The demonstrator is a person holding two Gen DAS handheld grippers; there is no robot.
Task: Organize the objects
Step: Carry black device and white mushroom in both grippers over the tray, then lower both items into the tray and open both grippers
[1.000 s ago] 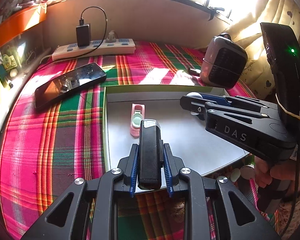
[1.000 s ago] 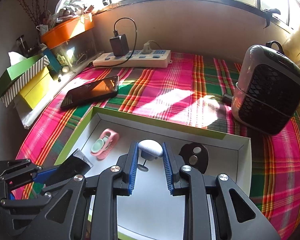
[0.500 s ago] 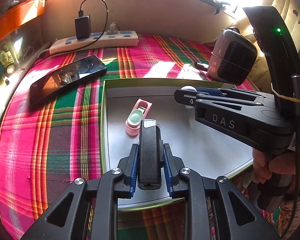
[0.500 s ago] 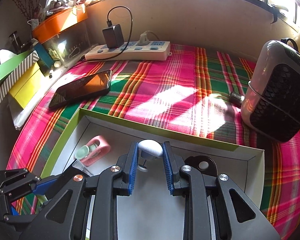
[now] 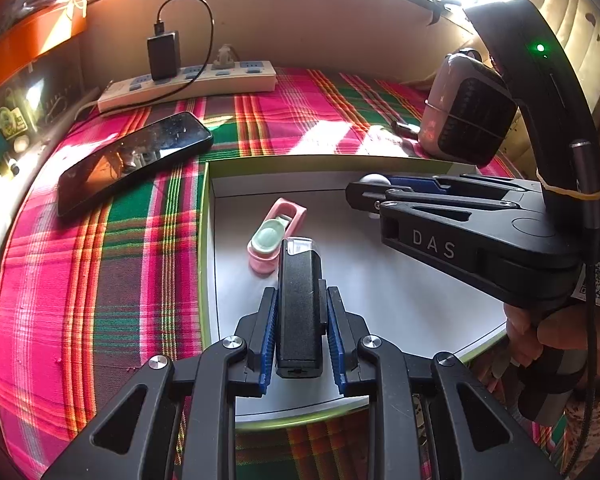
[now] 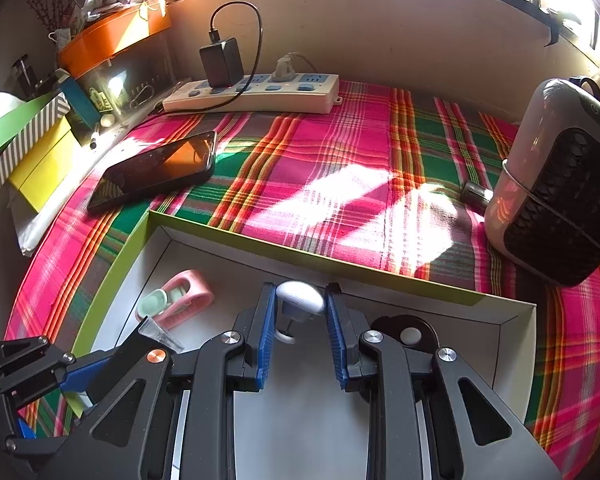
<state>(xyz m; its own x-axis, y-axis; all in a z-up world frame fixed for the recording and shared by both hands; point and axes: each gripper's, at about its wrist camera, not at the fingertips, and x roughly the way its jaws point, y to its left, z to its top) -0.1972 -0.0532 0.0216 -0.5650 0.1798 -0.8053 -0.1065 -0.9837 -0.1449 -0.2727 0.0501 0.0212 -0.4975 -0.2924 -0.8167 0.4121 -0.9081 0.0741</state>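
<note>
Left tool [image 5: 300, 336] clenched on a slim black rectangular device with a clear end cap [image 5: 300, 304], held over the white-lined, green-rimmed shallow box [image 5: 206, 240] on the plaid-covered counter [image 5: 100, 264]. A pink-and-mint plastic clip [image 5: 274, 236] lies in the box just past the device's tip, toward 12 o'clock. Right tool [image 6: 301, 332] grasping a small white rounded plug-like piece [image 6: 300, 296] over the same box; black round disc with white centre [image 6: 410, 330] at its 3 o'clock, black smartphone [image 6: 156, 168] outside the box at 10 o'clock.
</note>
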